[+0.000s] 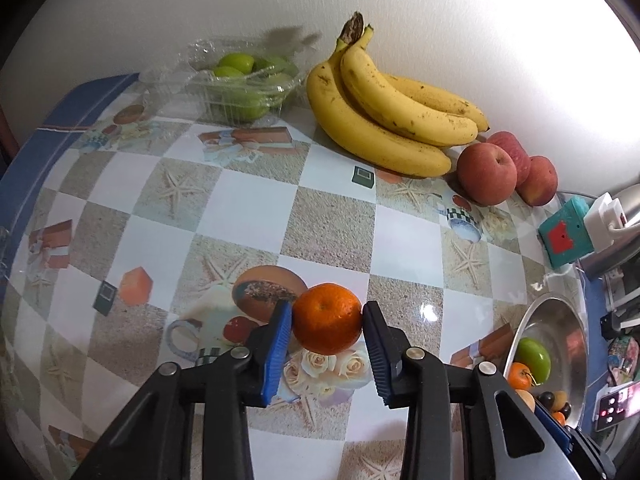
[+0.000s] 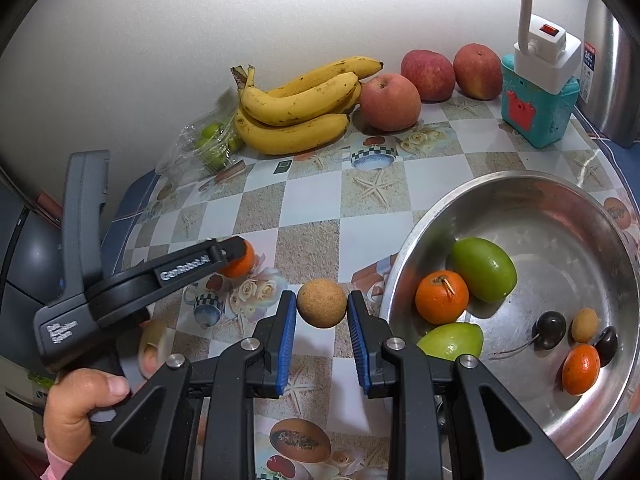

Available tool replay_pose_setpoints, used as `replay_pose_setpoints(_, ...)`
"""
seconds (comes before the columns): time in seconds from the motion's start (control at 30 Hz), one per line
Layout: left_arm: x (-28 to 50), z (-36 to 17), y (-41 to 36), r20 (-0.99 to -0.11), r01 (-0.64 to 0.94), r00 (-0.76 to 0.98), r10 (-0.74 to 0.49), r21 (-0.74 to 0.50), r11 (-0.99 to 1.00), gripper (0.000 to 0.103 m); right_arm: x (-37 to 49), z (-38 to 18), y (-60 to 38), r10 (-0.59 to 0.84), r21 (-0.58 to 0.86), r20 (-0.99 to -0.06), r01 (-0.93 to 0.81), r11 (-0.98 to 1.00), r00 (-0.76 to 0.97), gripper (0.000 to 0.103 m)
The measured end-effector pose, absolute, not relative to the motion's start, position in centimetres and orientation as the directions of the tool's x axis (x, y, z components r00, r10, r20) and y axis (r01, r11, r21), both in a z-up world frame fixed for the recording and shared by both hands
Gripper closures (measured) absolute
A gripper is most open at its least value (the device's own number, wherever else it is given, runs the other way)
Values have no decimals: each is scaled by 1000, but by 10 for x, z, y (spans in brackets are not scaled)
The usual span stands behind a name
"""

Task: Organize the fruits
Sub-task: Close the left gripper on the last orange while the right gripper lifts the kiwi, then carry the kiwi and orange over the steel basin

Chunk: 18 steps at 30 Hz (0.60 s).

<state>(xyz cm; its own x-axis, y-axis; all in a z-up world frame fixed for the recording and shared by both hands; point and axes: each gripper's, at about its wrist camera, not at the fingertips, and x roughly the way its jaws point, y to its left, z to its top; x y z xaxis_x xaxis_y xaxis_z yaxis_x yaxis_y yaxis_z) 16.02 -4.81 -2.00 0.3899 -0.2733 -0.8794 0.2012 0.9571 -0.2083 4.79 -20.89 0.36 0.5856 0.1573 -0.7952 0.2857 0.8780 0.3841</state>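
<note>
In the left wrist view an orange tangerine (image 1: 327, 320) rests on the patterned tablecloth, and my left gripper (image 1: 328, 307) is shut on it, with one blue pad on each side. The right wrist view shows that gripper (image 2: 230, 254) from the side, with the tangerine (image 2: 245, 263) partly hidden behind its fingers. My right gripper (image 2: 321, 298) is shut on a small round brown fruit (image 2: 321, 309), held just left of a steel bowl (image 2: 520, 184). The bowl holds green fruits, tangerines, dark cherries and another brown fruit.
Bananas (image 1: 384, 120), three red apples (image 1: 486, 174) and a clear plastic box of green fruit (image 1: 236, 84) line the wall. A teal box with a white plug (image 2: 540, 92) and a steel appliance (image 2: 612, 64) stand behind the bowl. A hand (image 2: 80, 400) grips the left gripper's handle.
</note>
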Motion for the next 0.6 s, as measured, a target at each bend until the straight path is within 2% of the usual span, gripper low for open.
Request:
replay_pose_setpoints(0.27, 142, 4, -54, -875, 228, 395, -280, -202, 952, 64, 38, 2, -217, 143, 380, -811, 326, 865, 568, 76)
replay_pose_setpoints(0.6, 106, 42, -85, -841, 344, 408, -356, -220, 913, 64, 7, 9, -245, 65, 350, -828, 423, 836, 557, 76)
